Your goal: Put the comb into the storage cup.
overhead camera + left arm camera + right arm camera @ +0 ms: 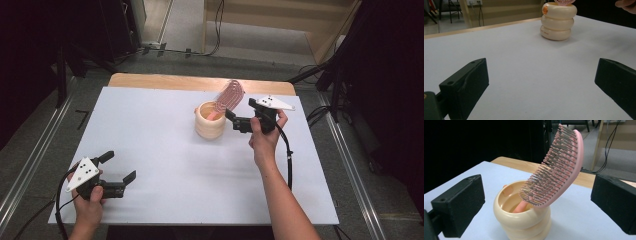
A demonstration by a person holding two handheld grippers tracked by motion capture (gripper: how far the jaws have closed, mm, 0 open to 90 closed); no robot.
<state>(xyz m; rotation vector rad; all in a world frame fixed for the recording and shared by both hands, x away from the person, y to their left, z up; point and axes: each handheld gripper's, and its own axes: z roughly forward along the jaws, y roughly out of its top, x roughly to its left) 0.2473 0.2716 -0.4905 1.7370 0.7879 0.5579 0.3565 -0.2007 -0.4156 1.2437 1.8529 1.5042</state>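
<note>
1. We count one pink hairbrush, one cream holder and two grippers on the white table, and that's everything in play.
2. The hairbrush has a curved pink paddle head packed with rows of thin bristles, each tipped with a small pink bead; its handle is a paler salmon pink.
3. The holder looks like three fat cream rings stacked up, open at the top, with a small orange spot on its upper ring.
4. The hairbrush stands handle-down inside the holder, toward the far right part of the table, its head rising well above the rim.
5. Its long axis runs steeply upward and leans; in the high view the head tilts away toward the table's far edge and to the right.
6. We see the right gripper just beside the holder, jaws spread wide and grasping nothing; in its own view the brush head sits between them, untouched.
7. The left gripper rests at the near left corner, well apart from the holder, jaws likewise released.
</note>
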